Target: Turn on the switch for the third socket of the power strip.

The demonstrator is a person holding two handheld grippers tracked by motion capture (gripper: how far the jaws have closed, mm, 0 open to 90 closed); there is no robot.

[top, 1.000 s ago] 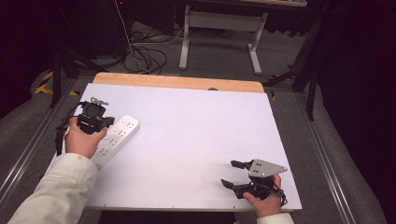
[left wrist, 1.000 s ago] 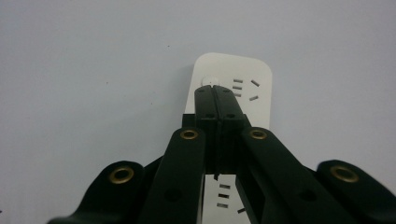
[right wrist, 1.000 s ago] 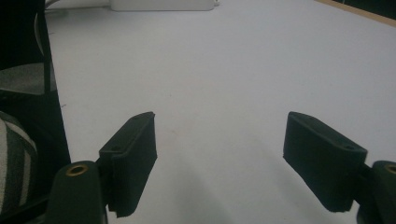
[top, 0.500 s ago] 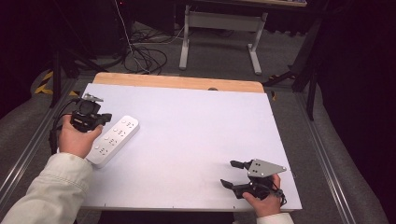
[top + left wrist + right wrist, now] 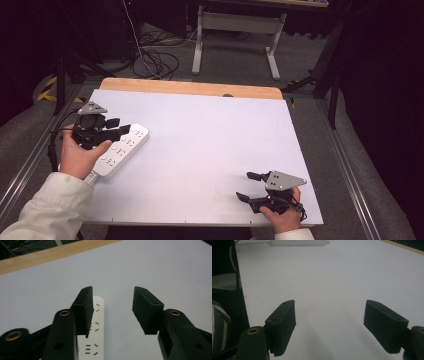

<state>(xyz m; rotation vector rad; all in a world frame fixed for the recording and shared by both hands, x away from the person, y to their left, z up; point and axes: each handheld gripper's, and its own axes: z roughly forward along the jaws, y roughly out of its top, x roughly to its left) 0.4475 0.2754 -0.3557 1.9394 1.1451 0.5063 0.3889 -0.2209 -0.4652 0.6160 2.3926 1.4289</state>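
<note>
In the high view, the power strip (image 5: 120, 151) lies slantwise near the table's (image 5: 210, 145) left edge. The left gripper (image 5: 116, 127) hangs just above the strip's far end; its jaws have just been opening, nothing between them. The right gripper (image 5: 246, 186) sits near the near right corner, jaws spread and empty.

In the left gripper view, the strip (image 5: 95, 340) lies under the left jaw, the jaws parted over bare table (image 5: 150, 267).

In the right gripper view, the jaws gape over bare table (image 5: 332, 285); the strip (image 5: 298, 242) lies at the far edge.

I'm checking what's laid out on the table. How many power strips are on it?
1. The white power strip lies near the table's left edge, just beside the left gripper, whose open jaws have just been opening with nothing between them.
</note>
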